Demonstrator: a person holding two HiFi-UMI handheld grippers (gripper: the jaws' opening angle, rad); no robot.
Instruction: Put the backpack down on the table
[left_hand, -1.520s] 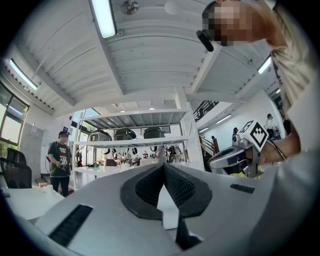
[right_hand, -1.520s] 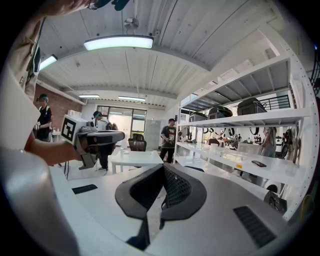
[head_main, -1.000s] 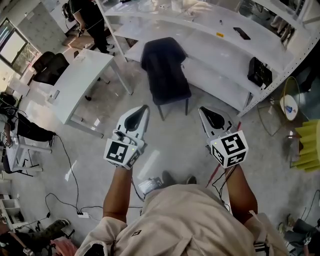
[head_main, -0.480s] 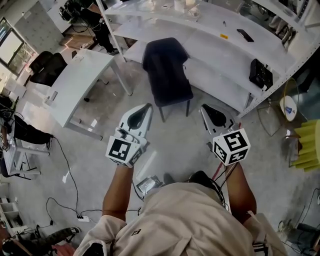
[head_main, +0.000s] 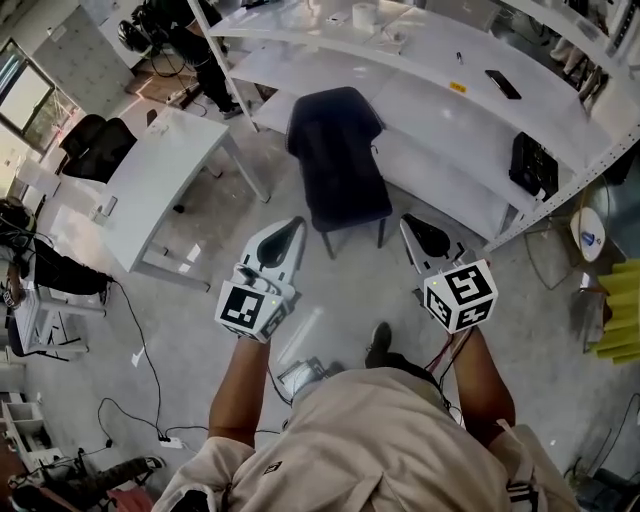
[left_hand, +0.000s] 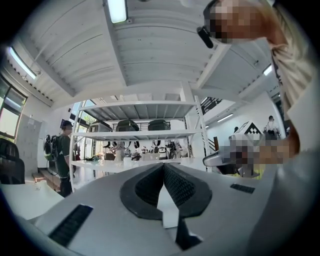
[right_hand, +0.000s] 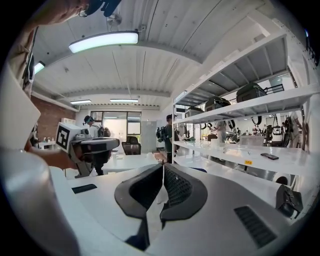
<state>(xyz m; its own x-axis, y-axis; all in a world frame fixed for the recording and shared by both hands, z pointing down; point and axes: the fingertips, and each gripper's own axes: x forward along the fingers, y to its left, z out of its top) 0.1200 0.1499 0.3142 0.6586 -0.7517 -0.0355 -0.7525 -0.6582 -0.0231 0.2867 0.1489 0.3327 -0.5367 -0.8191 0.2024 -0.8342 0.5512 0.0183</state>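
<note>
A dark navy bulk (head_main: 337, 150), a bag or cloth, covers a chair that stands on the floor before the long white shelf unit (head_main: 430, 70); I cannot tell which it is. My left gripper (head_main: 291, 229) and right gripper (head_main: 409, 225) are held out side by side just short of the chair, both shut and empty. In the left gripper view the jaws (left_hand: 163, 167) meet with nothing between them. The right gripper view shows the same (right_hand: 163, 168), with the left gripper (right_hand: 82, 145) off to its left. Dark bags (right_hand: 250, 91) sit on the upper shelves.
A white table (head_main: 160, 170) stands left of the chair, on a grey floor with cables (head_main: 140, 360). A black bag (head_main: 532, 165) rests on the low shelf at the right. A person wearing a backpack (left_hand: 60, 155) stands at the far left by the shelves.
I have stepped forward: the chair and shelves sit lower and nearer in the head view, and a foot now shows on the floor. Both grippers have stayed shut and level.
</note>
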